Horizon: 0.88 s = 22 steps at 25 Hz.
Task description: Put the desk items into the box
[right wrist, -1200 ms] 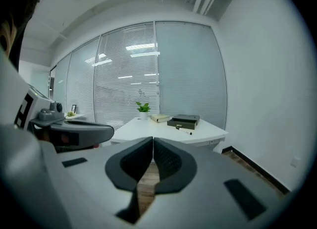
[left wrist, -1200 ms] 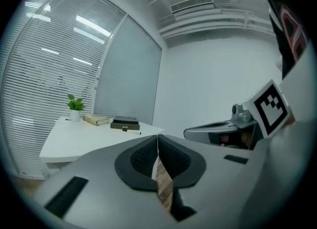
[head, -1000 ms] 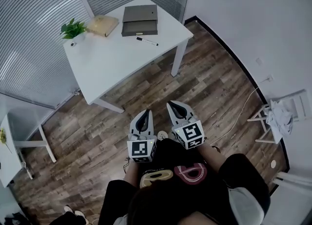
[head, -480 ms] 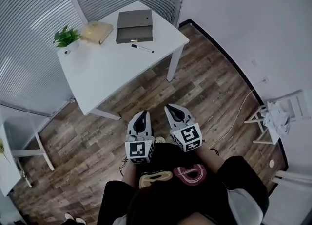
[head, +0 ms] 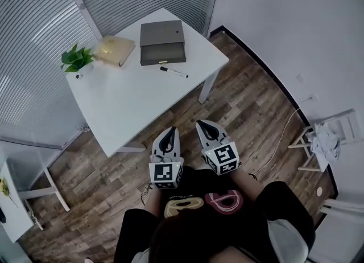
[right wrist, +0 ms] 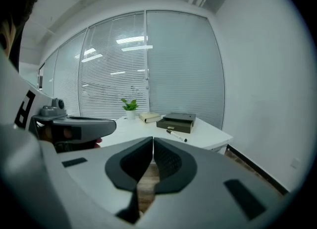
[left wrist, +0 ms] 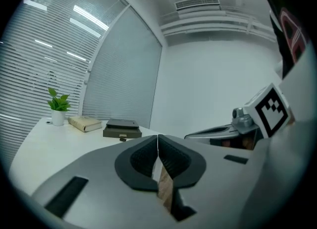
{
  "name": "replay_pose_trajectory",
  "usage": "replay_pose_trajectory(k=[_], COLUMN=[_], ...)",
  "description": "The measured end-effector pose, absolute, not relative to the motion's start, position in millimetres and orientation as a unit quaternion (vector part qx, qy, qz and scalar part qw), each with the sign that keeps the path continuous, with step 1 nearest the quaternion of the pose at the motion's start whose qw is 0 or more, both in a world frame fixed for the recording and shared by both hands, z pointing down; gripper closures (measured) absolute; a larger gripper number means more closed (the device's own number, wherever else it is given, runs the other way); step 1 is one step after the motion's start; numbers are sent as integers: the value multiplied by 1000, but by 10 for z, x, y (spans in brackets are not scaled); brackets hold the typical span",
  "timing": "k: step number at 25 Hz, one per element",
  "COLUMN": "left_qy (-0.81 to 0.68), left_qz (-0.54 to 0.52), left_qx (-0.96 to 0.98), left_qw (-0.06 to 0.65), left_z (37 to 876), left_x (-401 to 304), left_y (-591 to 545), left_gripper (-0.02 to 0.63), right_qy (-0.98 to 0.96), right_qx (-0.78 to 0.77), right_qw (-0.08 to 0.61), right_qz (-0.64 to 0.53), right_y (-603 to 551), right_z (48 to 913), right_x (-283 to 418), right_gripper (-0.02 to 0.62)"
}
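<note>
A white desk [head: 128,94] stands ahead of me. On it lie a dark grey drawer box [head: 162,42], a tan book [head: 114,49], a small potted plant [head: 75,60] and a black-and-white marker pen [head: 173,72]. My left gripper [head: 169,135] and right gripper [head: 207,126] hover side by side over the wooden floor, short of the desk's near edge. Both are shut with nothing between the jaws. The box [left wrist: 122,129] and the book [left wrist: 85,123] lie far ahead in the left gripper view. The box [right wrist: 176,122] and the pen [right wrist: 176,136] show ahead in the right gripper view.
Blinds cover the glass wall [head: 51,23] behind the desk. A second white table [head: 14,199] stands at the left edge. A white rack holding cloth [head: 327,139] sits by the right wall, with a cable [head: 281,136] trailing over the floor.
The desk has come nearer and now sits lower in the head view as I move toward it. Both grippers stay shut and side by side.
</note>
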<state>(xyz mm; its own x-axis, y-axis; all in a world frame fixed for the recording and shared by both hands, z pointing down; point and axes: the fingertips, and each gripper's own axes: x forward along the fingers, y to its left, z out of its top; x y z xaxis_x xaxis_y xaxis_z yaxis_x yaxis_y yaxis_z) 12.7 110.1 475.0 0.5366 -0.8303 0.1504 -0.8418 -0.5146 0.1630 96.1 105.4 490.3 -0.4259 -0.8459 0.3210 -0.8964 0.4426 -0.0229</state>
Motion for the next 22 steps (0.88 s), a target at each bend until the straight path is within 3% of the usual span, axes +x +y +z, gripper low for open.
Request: replay_pose_trajectory(k=[22], left_qy=[-417], left_qz=[39], left_qx=[901], left_qw=[115], left_z=[4725], left_x=[-345], left_y=[-113], left_gripper=[588], right_qy=[-801], right_qx=[565], right_qw=[157], right_qz=[117], right_y=[-118], right_z=[4994], right_x=[492], right_gripper=[581])
